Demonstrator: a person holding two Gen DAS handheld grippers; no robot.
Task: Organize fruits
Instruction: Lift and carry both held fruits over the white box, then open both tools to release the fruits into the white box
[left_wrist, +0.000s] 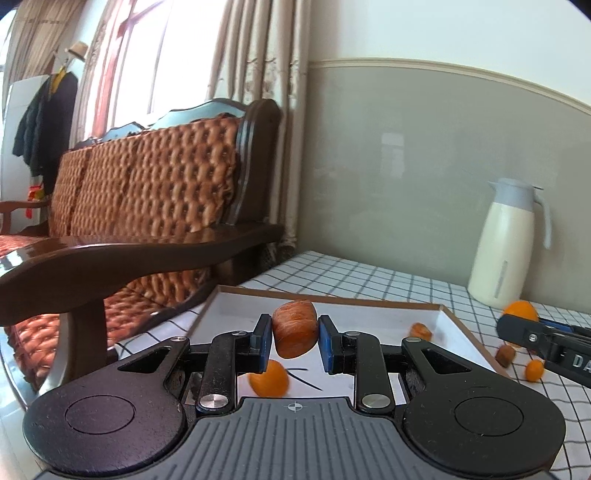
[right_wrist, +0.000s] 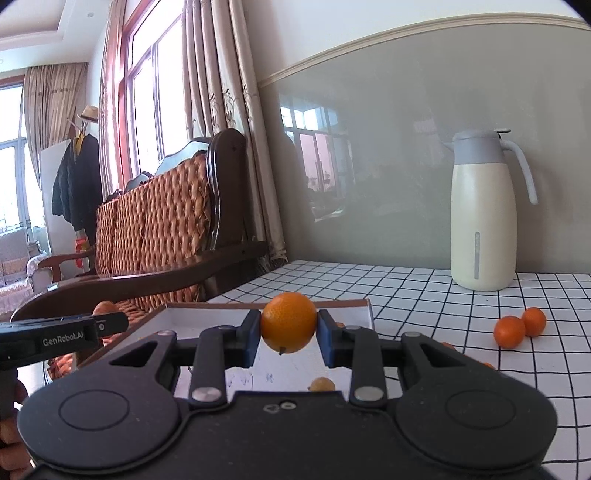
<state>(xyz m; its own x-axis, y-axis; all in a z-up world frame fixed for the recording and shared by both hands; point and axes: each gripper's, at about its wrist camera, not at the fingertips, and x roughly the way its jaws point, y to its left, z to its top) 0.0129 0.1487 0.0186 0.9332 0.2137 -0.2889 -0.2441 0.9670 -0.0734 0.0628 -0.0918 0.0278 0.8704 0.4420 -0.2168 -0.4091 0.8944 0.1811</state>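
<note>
The left tool (left_wrist: 294, 339) clamps a reddish-orange fruit (left_wrist: 294, 328) above the white tray (left_wrist: 448, 325); the right tool (right_wrist: 288, 332) clamps a small orange (right_wrist: 289, 322).

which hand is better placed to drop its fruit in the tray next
Left, probably. The left gripper holds its reddish fruit directly above the tray. The right gripper grips an orange near the tray's edge.

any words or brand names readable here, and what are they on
"GenRobot.AI": white print on the side of the left gripper, seen from the right wrist view.
"DA", cut off by the picture's edge: white print on the right gripper.
Handwritten marks on the tray floor: too blurred to read.
</note>
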